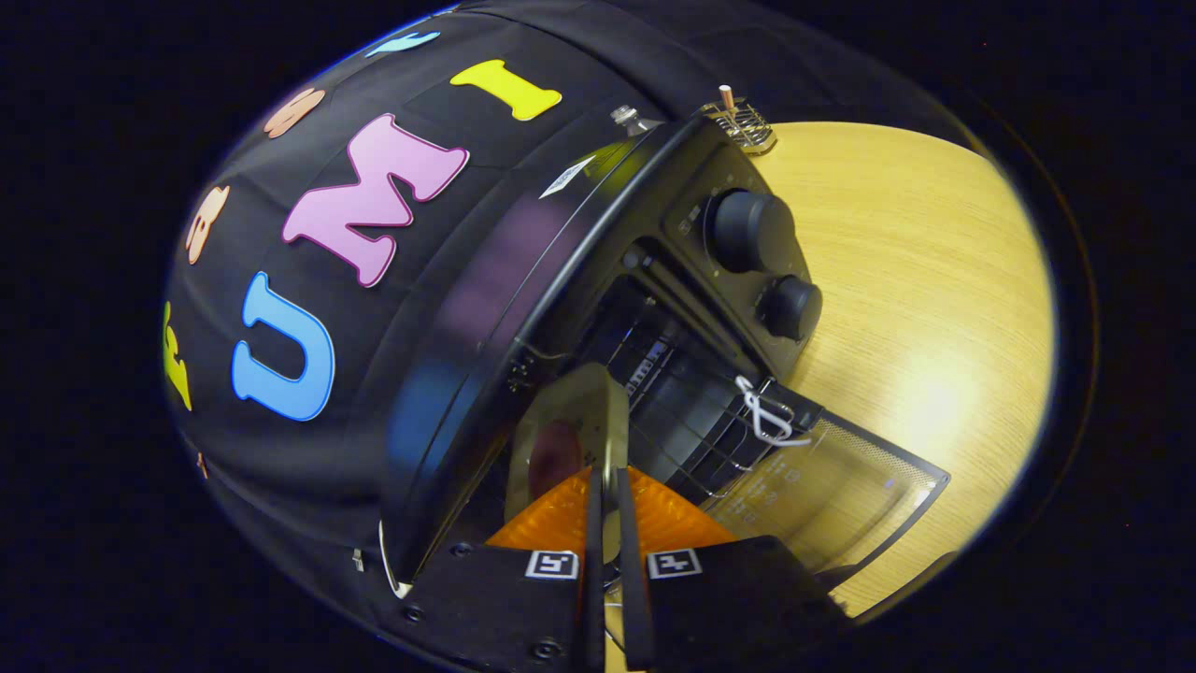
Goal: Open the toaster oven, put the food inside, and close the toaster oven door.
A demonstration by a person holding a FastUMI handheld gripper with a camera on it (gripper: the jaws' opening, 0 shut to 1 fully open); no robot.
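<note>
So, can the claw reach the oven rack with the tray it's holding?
Probably yes: the claw grips the tray by its edge, the glass door lies open, and the rack sits just ahead with nothing between.

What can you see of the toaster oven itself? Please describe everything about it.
The toaster oven is a black, glossy box on the pale wooden table, seen tilted. Two round black knobs sit on its control panel. Its glass door hangs open and down, showing a wire rack inside. The tongs, nearly shut on a metal tray, reach into its opening.
</note>
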